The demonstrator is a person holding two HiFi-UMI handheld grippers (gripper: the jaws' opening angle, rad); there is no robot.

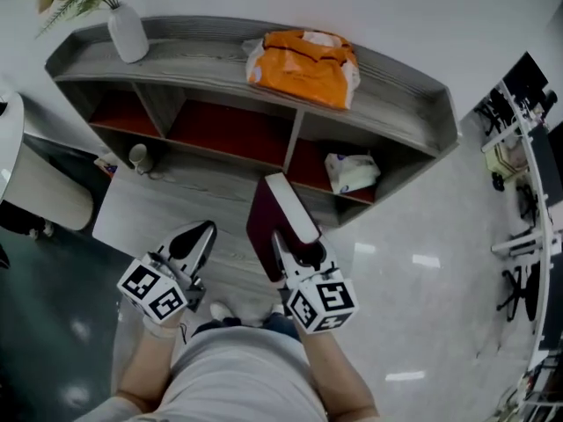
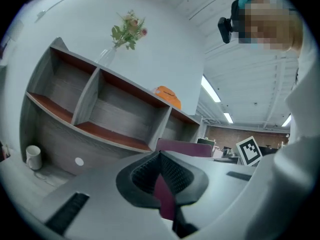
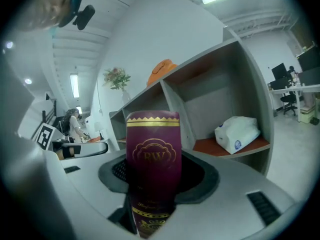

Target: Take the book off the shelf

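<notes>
A thick maroon book (image 1: 268, 222) with gold print on its spine (image 3: 152, 154) stands out in front of the grey shelf (image 1: 387, 86), clear of its compartments. My right gripper (image 1: 295, 249) is shut on the book's lower end, with the spine rising upright between the jaws in the right gripper view (image 3: 152, 176). My left gripper (image 1: 201, 240) hangs to the left of the book, apart from it, its fingertips met and nothing held. From the left gripper view (image 2: 159, 156) the book (image 2: 184, 147) shows just past the jaws.
On the shelf top stand a white vase of flowers (image 1: 127, 32) and an orange bag (image 1: 303, 64). A white bag (image 1: 352, 172) lies in the right compartment. A white cup (image 1: 138, 155) sits on the floor at the left. Desks (image 1: 528, 148) stand at the right.
</notes>
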